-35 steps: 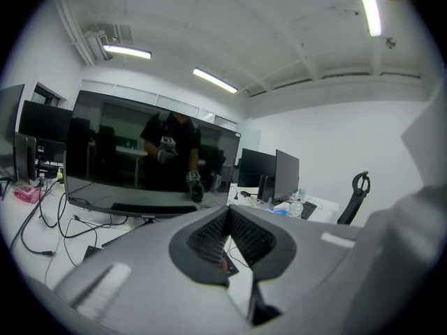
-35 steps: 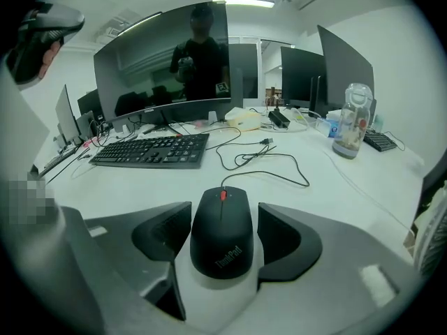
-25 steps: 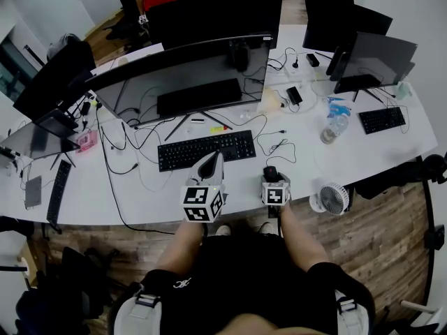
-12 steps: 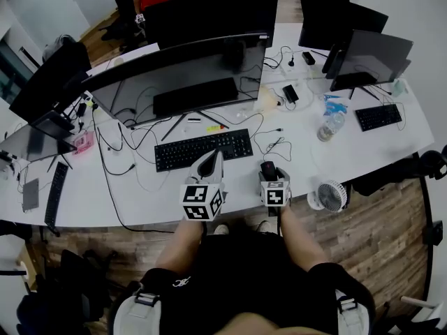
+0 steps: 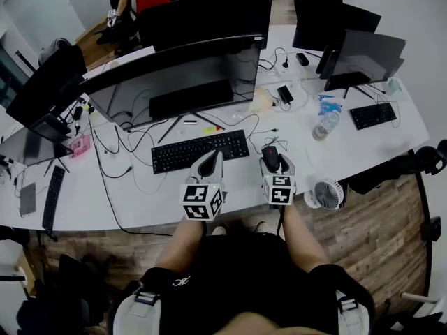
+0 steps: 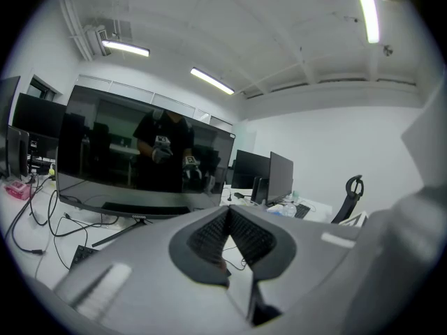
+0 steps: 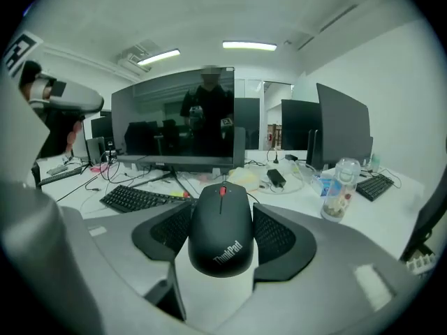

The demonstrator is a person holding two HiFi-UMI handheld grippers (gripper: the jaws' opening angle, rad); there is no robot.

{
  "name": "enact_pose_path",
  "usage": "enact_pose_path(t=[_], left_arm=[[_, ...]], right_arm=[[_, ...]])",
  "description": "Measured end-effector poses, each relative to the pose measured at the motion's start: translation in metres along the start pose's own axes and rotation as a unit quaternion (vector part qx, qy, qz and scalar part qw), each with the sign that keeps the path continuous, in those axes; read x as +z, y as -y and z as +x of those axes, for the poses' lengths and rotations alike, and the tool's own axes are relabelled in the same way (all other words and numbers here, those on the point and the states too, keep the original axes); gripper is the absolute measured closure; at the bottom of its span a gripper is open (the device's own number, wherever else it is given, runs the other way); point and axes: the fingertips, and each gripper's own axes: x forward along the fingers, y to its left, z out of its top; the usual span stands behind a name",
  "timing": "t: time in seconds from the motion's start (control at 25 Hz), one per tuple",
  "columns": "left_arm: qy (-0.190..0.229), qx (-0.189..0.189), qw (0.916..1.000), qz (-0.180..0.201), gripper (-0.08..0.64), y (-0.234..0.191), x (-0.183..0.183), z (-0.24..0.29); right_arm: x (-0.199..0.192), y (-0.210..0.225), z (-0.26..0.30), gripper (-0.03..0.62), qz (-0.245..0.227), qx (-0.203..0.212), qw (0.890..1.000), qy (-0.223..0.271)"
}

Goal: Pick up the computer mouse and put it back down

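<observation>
White desk [image 5: 363, 145] spreads wide; black keyboard [image 5: 199, 150] sits centre; left gripper [image 5: 212, 160] hovers at its near edge, jaws pinched together on nothing; right gripper [image 5: 274, 160] clamps the black mouse [image 7: 221, 232], just right of the keyboard.

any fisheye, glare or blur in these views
Right gripper view: heavy fisheye with dark corners, computer mouse sharp, curved monitor mirroring the person. Left gripper view: same fisheye, ceiling light blown out, foreground soft. Head view: the white desk bows, evenly lit.
</observation>
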Motion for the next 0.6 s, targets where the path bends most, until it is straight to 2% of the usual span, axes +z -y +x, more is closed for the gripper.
enact_pose_path(t=[0.28,0.6], left_arm=[[-0.001,-0.005,1.0,0.002,0.509,0.004,-0.001,0.0],[0.001,-0.003,1.0,0.002,0.509,0.0,-0.001,-0.002]], right_arm=[[0.052,0.006,-0.017,0.321,-0.001,-0.011,0.999,0.051],[0.095,0.004,-0.037,0.321,0.012,-0.003,0.995,0.097]])
